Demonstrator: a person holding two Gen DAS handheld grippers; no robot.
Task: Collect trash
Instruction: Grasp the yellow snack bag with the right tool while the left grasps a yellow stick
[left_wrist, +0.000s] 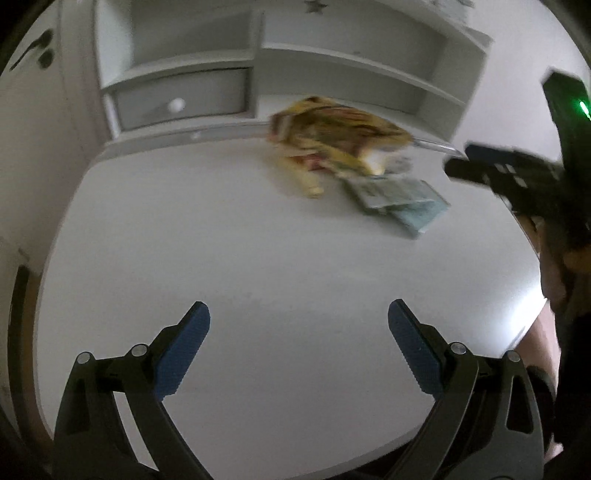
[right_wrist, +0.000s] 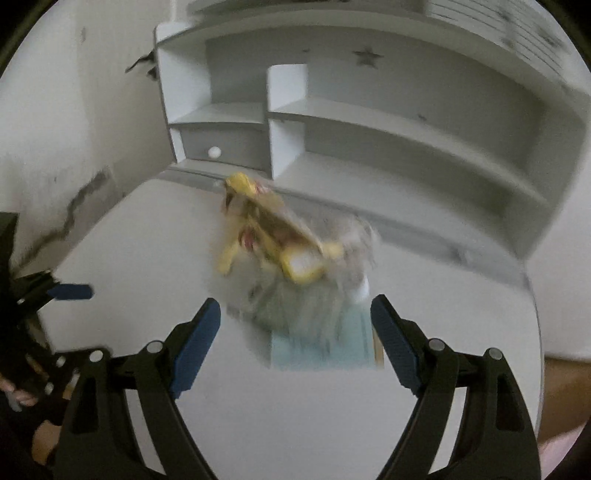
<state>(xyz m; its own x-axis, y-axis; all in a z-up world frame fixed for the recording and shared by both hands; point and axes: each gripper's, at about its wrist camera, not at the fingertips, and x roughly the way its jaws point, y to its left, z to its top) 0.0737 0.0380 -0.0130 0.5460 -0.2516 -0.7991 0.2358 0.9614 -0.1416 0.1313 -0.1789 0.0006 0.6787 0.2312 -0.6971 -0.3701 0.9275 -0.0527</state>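
The left tongs hang over bare desk, jaws spread wide with nothing between the blue pads; the trash lies well ahead of them and off to their right. That trash is a small heap: a crumpled yellow wrapper at the far side, and flat pale-green packets lying against it on the near side. Behind the heap stands a white shelf unit with a small drawer, which seems to have no part in the job. The right tongs are much nearer the work: their jaws are also wide open and grip nothing, and from their own camera the packets sit just ahead, roughly between the two pads, with the wrapper a little beyond. Both views are blurred, so I cannot tell whether the pads touch the packets yet, nor how many separate pieces make up the heap. No bin or bag shows in either view. By my judgement the task is at its start: nothing is picked up, the whole heap lies on the desk, and the grasp, lift and disposal all remain to be done.
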